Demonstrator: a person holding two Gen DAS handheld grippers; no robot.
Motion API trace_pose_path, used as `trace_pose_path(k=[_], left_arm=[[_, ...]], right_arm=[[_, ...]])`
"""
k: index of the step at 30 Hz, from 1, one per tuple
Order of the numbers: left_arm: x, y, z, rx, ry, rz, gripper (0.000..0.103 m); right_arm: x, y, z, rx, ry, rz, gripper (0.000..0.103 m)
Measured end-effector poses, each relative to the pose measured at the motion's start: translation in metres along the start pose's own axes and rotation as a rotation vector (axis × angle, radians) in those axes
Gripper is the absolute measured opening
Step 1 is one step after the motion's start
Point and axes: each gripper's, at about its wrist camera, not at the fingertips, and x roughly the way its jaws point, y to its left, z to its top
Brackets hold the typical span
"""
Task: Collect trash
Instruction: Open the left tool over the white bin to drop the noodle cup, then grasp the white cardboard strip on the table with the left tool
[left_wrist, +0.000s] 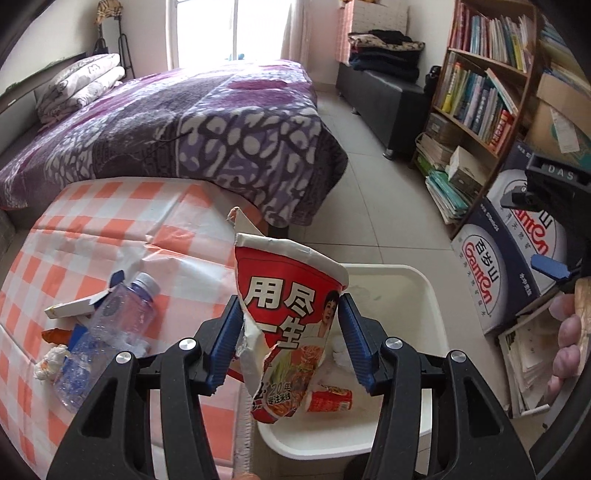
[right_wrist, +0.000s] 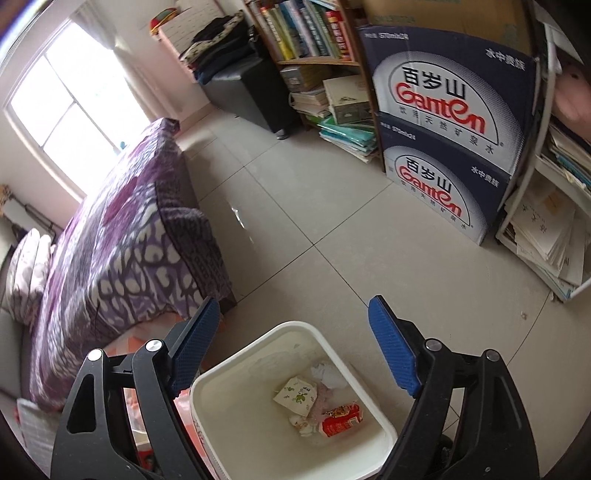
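Hidden/cut off: left gripper (left_wrist: 290, 325) arms block the near edge of the bin and the table edge below; the torn noodle cup (left_wrist: 286, 325) covers part of the bin interior. Right gripper (left_wrist: 554, 236) shows in the left view only as a dark body with one blue pad at the frame's right edge, fingers of the person's hand (left_wrist: 567, 343) beside it. Small bits at the table's left edge are too crumpled to identify.

Left gripper: blue pads clamped on both sides of the crushed red-and-white noodle cup, held over the gap between table and white trash bin (left_wrist: 417, 291).

Right gripper (right_wrist: 295, 347): jaws spread wide, nothing between them, above the bin (right_wrist: 258, 406).

Bin contents: red can (right_wrist: 341, 419), a folded printed paper packet (right_wrist: 295, 397), white tissue wads.

Surface: table with orange-and-white checked cloth (left_wrist: 110, 229). On it a crushed clear plastic bottle (left_wrist: 107, 332) with lilac cap and a small white-and-blue carton (left_wrist: 83, 304), touching the bottle.

Room: pale tiled floor (right_wrist: 332, 236), bed with purple patterned blanket (left_wrist: 184, 129) just behind the table, bookshelf (left_wrist: 480, 85), stacked Ganten water boxes (right_wrist: 443, 129), window behind.
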Motion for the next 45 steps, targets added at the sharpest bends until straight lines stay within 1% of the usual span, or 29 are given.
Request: trace_pose_path(k=[2,4,6,9,12,20,27,30,31,33,35,37,39,40,42,43,45], left_arm=[[0.005,-0.011,-0.001,0.015,0.018,-0.032,0.057],[0.008,-0.021,-0.003,0.036,0.035,-0.059,0.066],[0.008,-0.028,-0.005,0.057,0.037,-0.076,0.069],[0.006,-0.03,-0.007,0.088,0.029,-0.052,0.07],[0.005,-0.019,-0.006,0.09,0.031,-0.014,0.073],[-0.004,0.044,-0.012,0.085,0.037,0.147,0.076],[-0.014,0.127,-0.015,-0.014,0.058,0.255,0.076],[-0.018,0.163,-0.019,-0.066,0.067,0.287,0.076],[-0.017,0.178,-0.02,-0.081,0.083,0.303,0.076],[-0.013,0.197,-0.02,-0.076,0.122,0.33,0.076],[-0.005,0.214,-0.022,-0.038,0.165,0.359,0.076],[0.006,0.226,-0.023,0.022,0.198,0.378,0.076],[0.02,0.231,-0.023,0.116,0.229,0.373,0.076],[0.028,0.231,-0.022,0.18,0.243,0.373,0.076],[0.041,0.232,-0.02,0.254,0.254,0.378,0.076],[0.05,0.233,-0.019,0.283,0.269,0.368,0.076],[0.064,0.234,-0.016,0.303,0.293,0.314,0.076]], right_arm=[[0.0,-0.007,0.004,0.026,-0.001,-0.003,0.08],[0.0,-0.012,0.007,0.046,-0.004,-0.003,0.08],[-0.001,-0.014,0.008,0.057,-0.014,-0.006,0.085],[-0.001,-0.013,0.007,0.047,-0.02,-0.014,0.087],[0.0,-0.005,0.003,0.026,-0.016,-0.014,0.089],[0.002,0.032,-0.021,-0.071,0.013,0.012,0.091],[0.011,0.08,-0.058,-0.191,0.071,0.042,0.093],[0.015,0.105,-0.079,-0.264,0.102,0.056,0.093],[0.016,0.112,-0.085,-0.287,0.111,0.06,0.093],[0.017,0.125,-0.098,-0.327,0.13,0.067,0.093],[0.019,0.138,-0.111,-0.369,0.15,0.079,0.093],[0.019,0.15,-0.122,-0.406,0.163,0.088,0.095],[0.02,0.16,-0.133,-0.441,0.172,0.094,0.095],[0.02,0.165,-0.137,-0.456,0.176,0.095,0.095],[0.022,0.171,-0.144,-0.477,0.184,0.096,0.095],[0.024,0.174,-0.146,-0.485,0.189,0.096,0.095],[0.028,0.177,-0.15,-0.491,0.201,0.097,0.095]])
